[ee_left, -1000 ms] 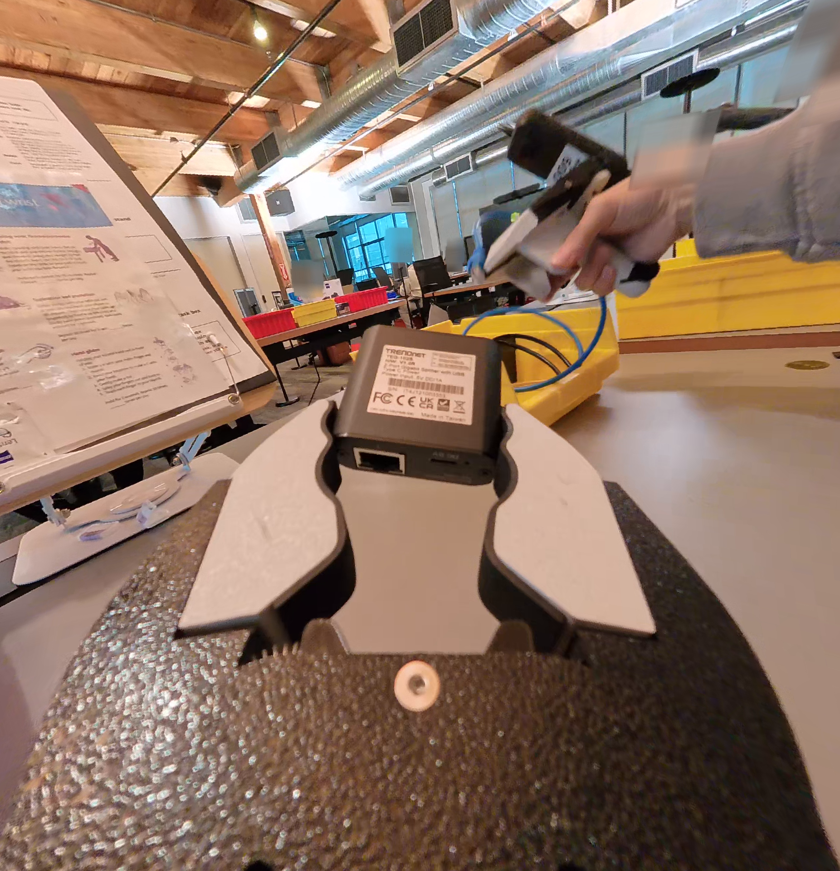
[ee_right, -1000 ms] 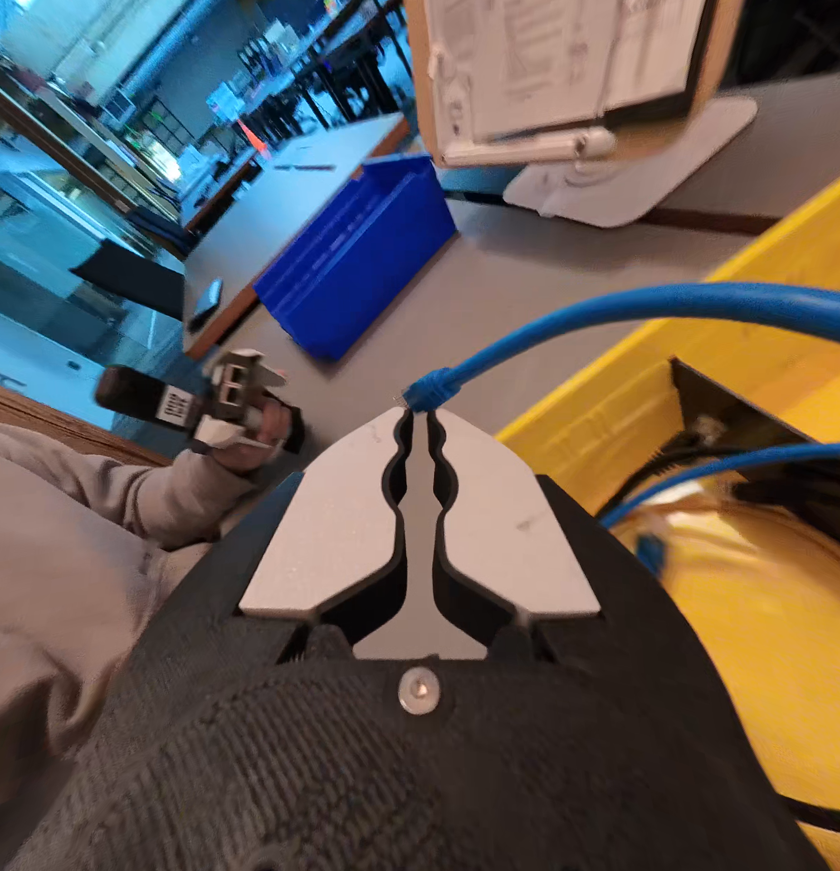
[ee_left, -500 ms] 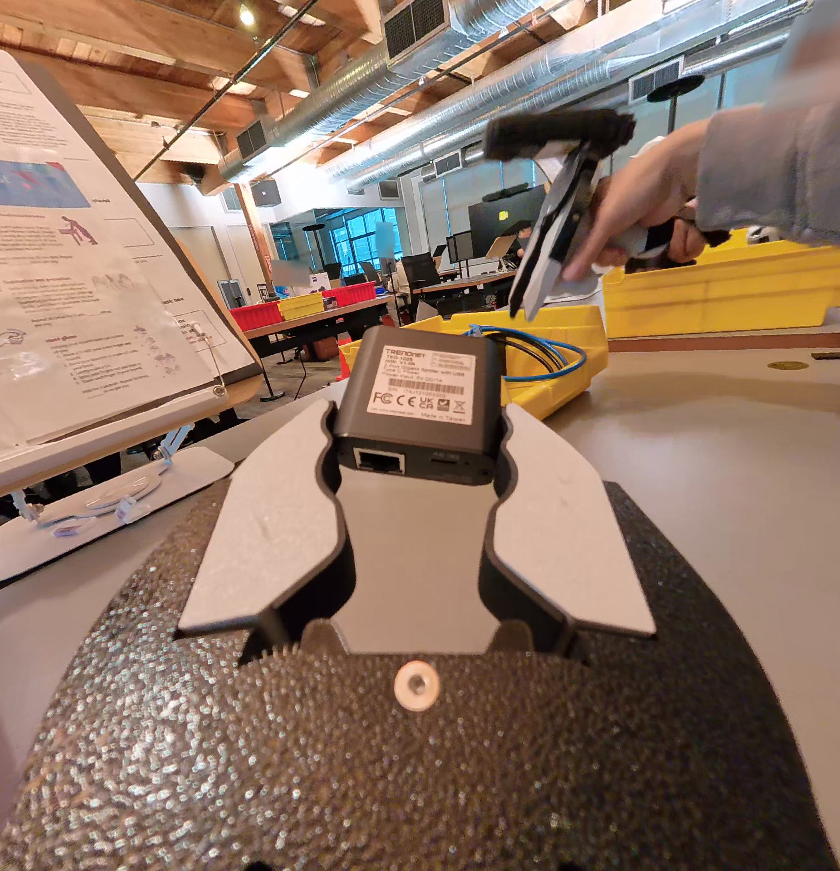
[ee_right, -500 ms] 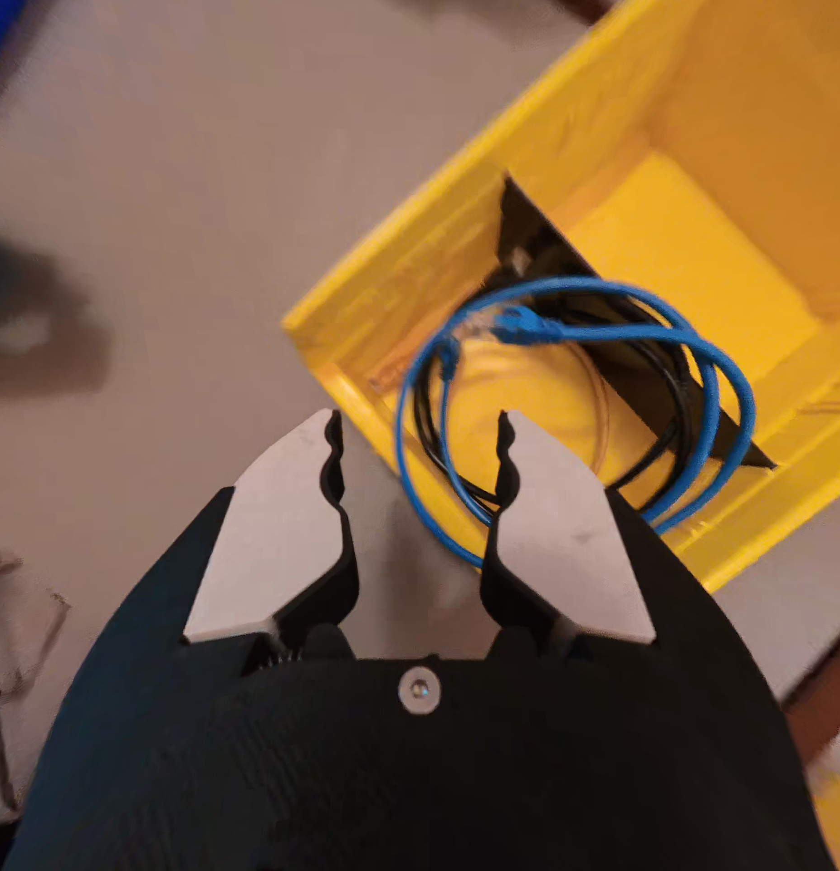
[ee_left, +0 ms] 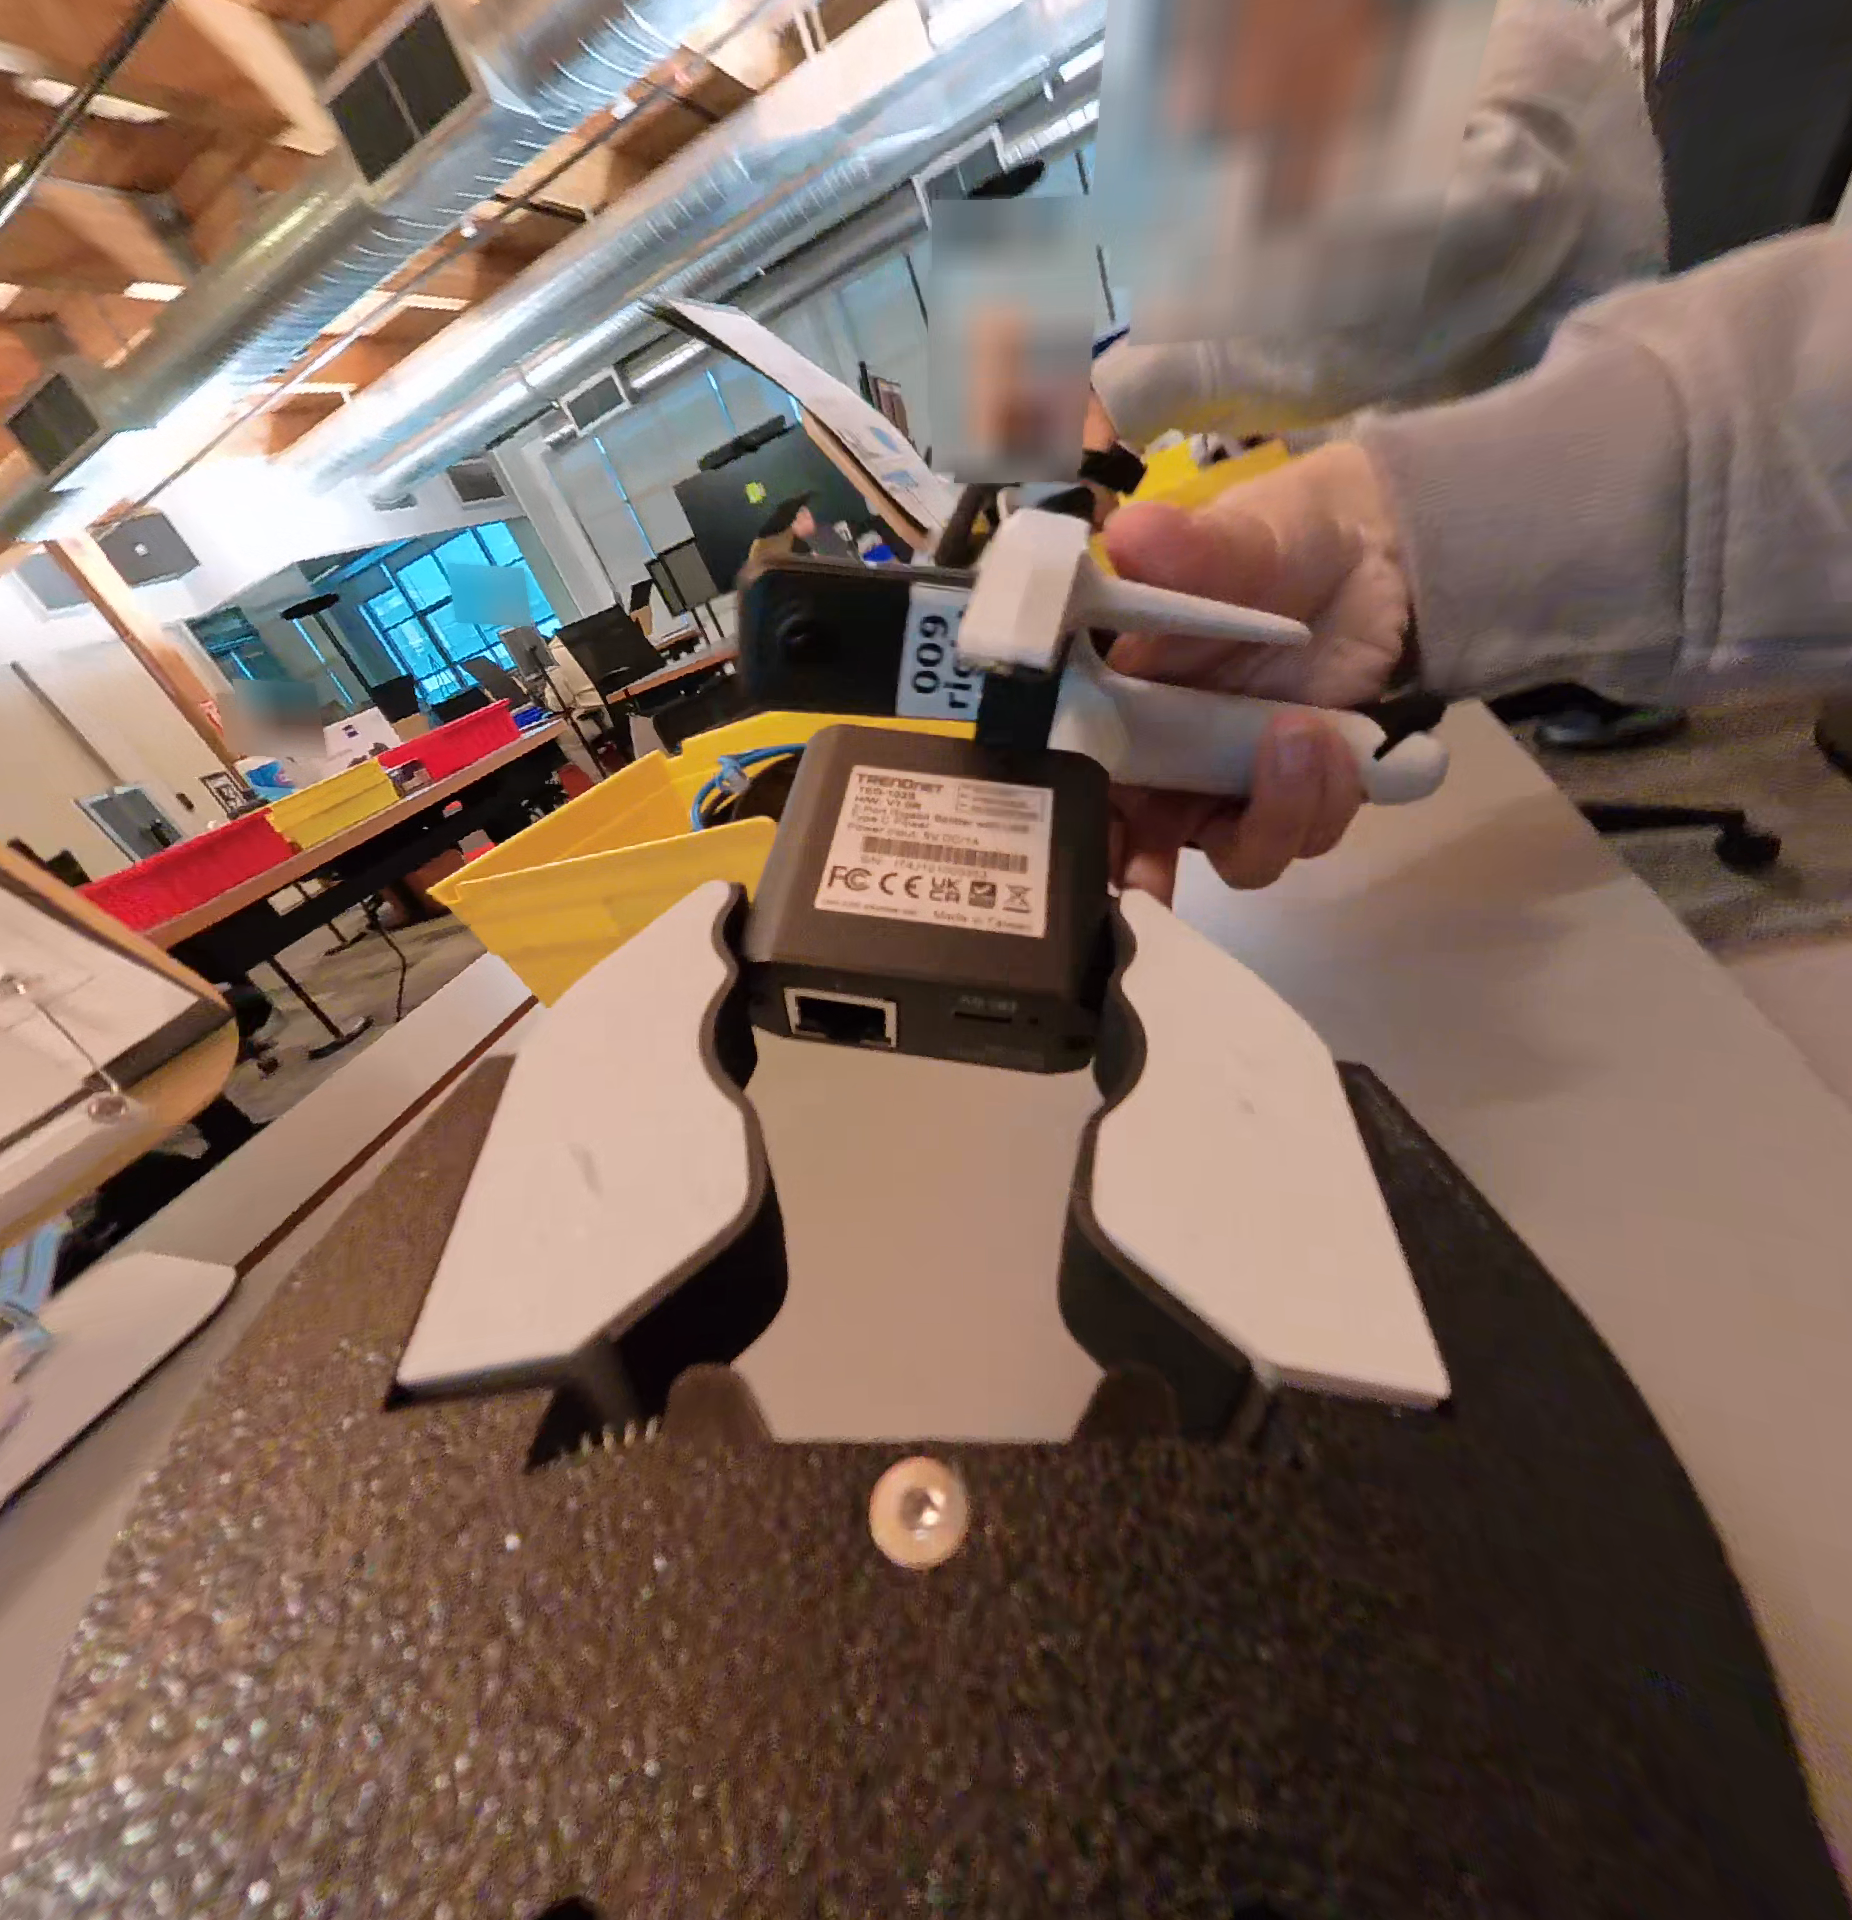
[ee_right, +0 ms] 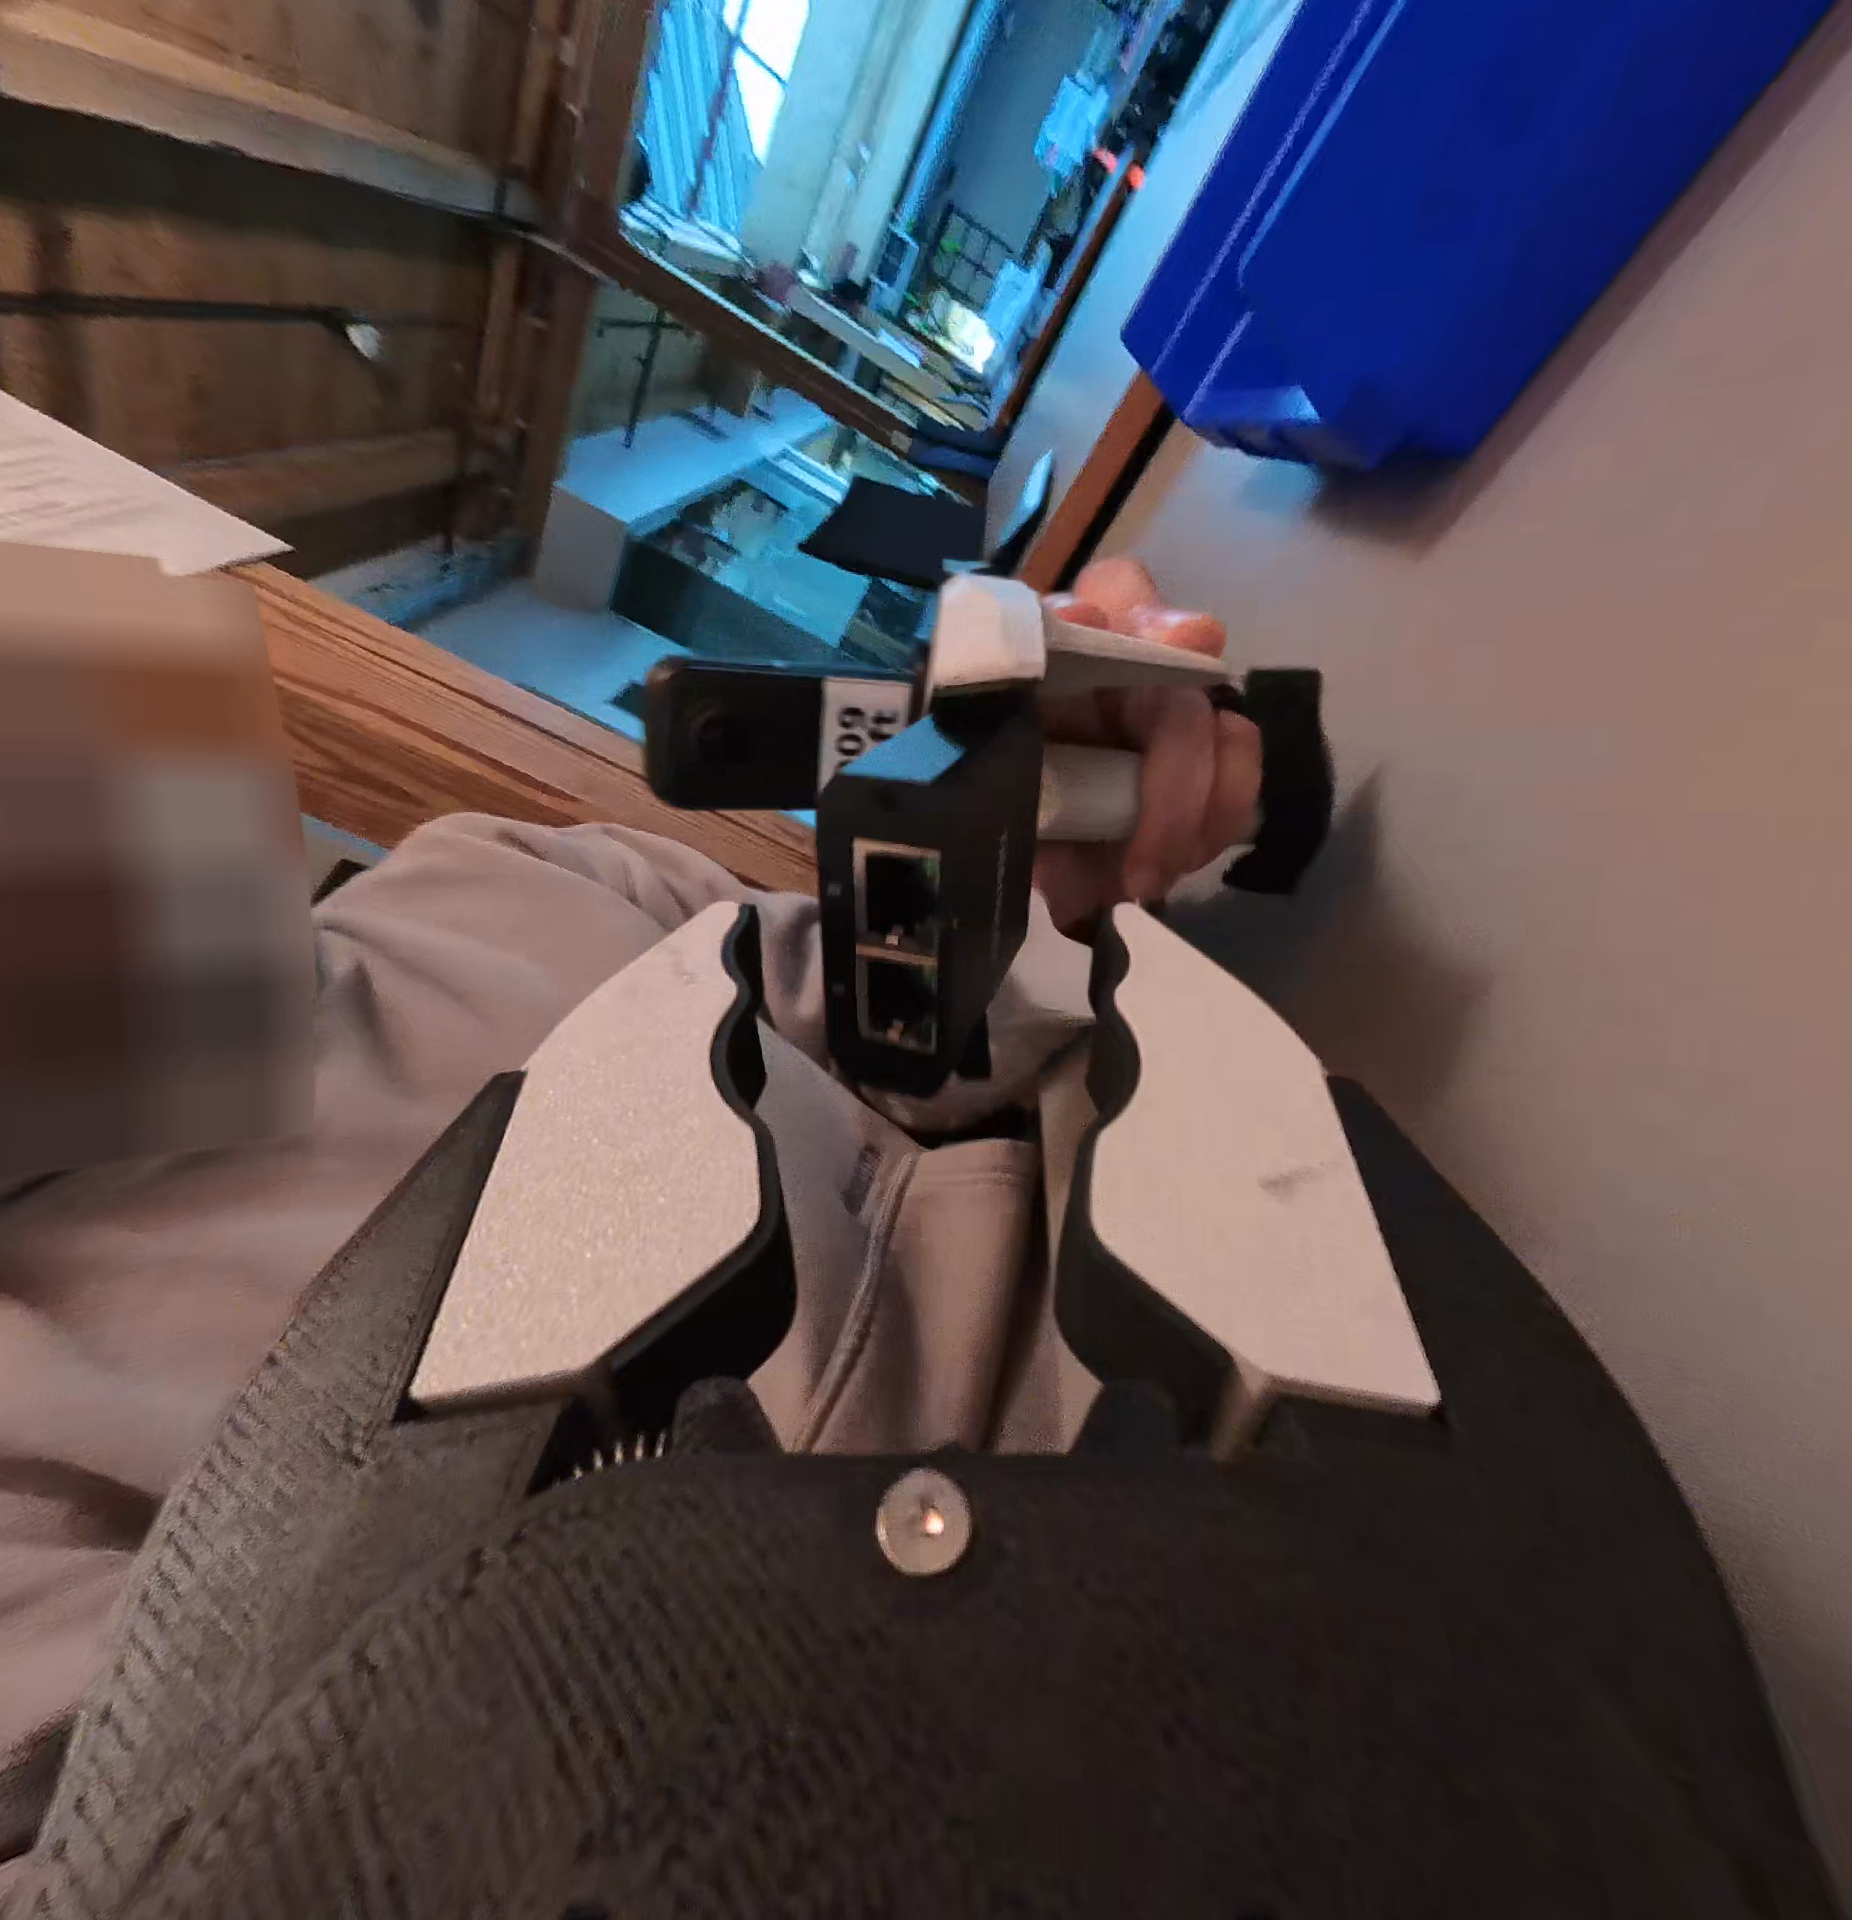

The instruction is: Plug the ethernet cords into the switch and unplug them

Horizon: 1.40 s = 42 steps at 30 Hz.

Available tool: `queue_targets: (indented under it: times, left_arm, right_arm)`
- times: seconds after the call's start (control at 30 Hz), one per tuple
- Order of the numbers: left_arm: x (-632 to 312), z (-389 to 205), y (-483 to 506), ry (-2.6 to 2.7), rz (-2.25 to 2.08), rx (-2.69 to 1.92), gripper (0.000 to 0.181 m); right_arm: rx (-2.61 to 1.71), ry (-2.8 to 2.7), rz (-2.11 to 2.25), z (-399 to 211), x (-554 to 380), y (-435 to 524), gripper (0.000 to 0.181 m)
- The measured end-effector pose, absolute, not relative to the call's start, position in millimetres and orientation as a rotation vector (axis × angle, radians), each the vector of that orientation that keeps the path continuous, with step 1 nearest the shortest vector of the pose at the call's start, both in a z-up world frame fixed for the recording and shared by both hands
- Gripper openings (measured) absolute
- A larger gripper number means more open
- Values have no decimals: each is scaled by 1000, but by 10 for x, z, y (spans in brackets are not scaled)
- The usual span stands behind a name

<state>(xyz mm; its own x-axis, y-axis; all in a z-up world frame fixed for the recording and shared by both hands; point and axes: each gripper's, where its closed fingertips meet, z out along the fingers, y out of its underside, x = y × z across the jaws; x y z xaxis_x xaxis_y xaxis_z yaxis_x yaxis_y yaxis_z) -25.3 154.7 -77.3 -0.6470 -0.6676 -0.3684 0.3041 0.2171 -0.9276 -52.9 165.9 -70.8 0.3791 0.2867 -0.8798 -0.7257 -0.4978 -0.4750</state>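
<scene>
The switch, a small black box w/ a white label on top, sits clamped between the tips of the left gripper, held off the table; one port and a smaller socket face back toward that gripper's camera. In the right wrist view the same switch shows its far face, two ports stacked, both empty, no cord in either. It hangs just ahead of the right gripper, roughly centred on the gap, not touching either finger as far as I can tell. Right gripper's jaws are spread wide and carry nothing. Behind the switch in the left view is a yellow bin w/ a blue cord partly showing over its rim; further back, the hand on the right gripper's handle. A blue bin sits off to the right gripper's upper right on the table. Step, imo: between cords, so either unplugging is done or the next plug-in hasn't begun; can't tell which. If more plugging is due, next move needs the right gripper to go to the bin, pinch a cord close behind its plug, clip side lined up w/ the port, then push straight in while the left holds firm.
</scene>
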Motion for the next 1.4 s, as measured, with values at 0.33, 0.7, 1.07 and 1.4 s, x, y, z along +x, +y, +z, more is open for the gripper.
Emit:
queue_targets:
  times: [0.33,0.7,1.07,1.4]
  left_arm:
    - [-267,-929,1389,1798,-1359,-217,63]
    - [-153,-728,1686,1581,-1475,-426,82]
    - [-42,-813,1796,1574,-1392,-497,62]
    - [37,-861,1923,1570,-1355,-595,61]
  right_arm:
    - [-1915,274,1162,-959,-709,1768,26]
    - [-2268,459,165,-741,1111,1324,26]
    - [-2626,656,-645,-864,3346,767,26]
    - [-2374,713,-590,-596,3256,786,64]
